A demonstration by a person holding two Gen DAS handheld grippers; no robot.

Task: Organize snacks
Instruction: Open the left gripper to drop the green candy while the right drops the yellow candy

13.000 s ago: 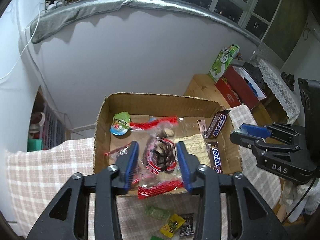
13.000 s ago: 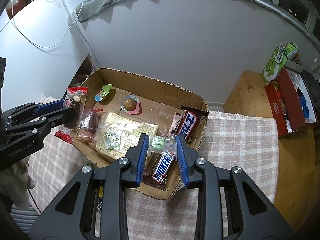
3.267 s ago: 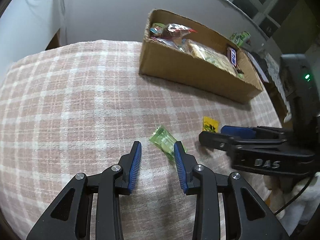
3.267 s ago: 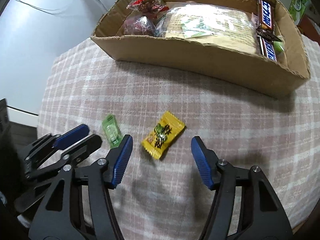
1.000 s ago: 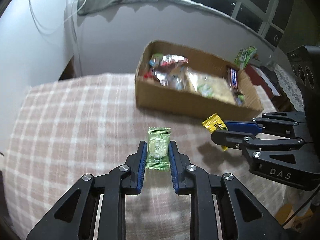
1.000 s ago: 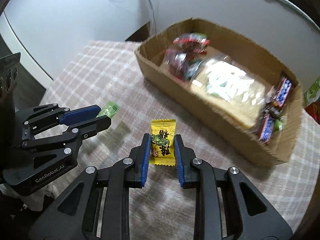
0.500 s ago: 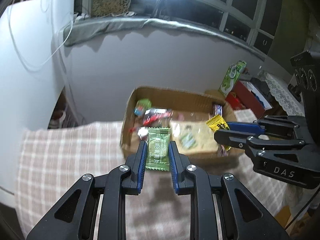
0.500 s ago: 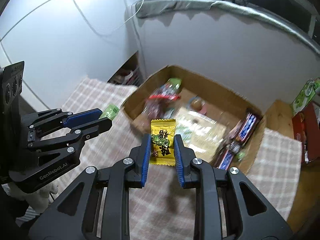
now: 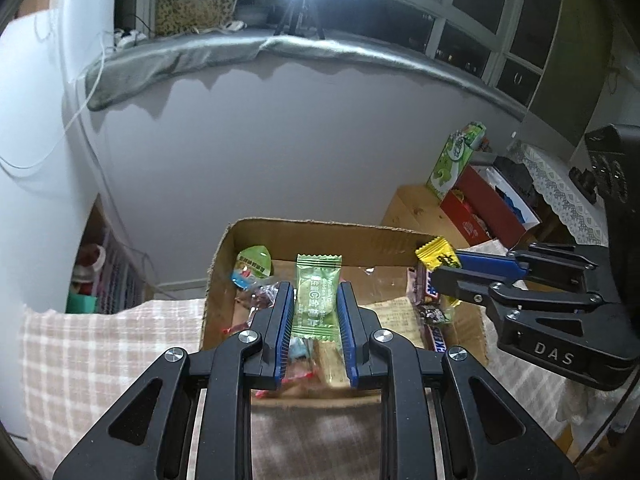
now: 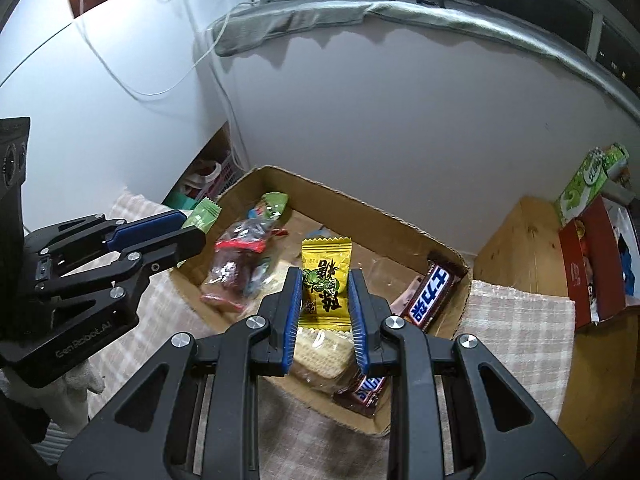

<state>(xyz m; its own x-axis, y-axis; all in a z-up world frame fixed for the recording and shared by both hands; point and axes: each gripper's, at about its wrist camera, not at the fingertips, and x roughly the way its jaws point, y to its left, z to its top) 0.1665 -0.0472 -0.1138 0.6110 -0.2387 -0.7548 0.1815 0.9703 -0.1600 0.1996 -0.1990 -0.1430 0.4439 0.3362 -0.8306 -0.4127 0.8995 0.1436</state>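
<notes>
Checked tablecloth [image 9: 100, 352] is carrying our cardboard box [image 9: 320, 232]. Above it we are clamping, long axes upright, green candy [image 9: 317, 296] in left gripper [image 9: 314, 336], yellow candy [image 10: 325, 282] in right gripper [image 10: 325, 316].

A checked cloth [image 9: 100, 344] covers the desk. At two o'clock, a wooden side table [image 10: 520, 248] carries a red box [image 9: 486, 204] and a green tissue box [image 9: 454, 160]. At twelve, a grey blanket [image 9: 240, 56] drapes the windowsill beneath a tripod [image 9: 302, 12].
</notes>
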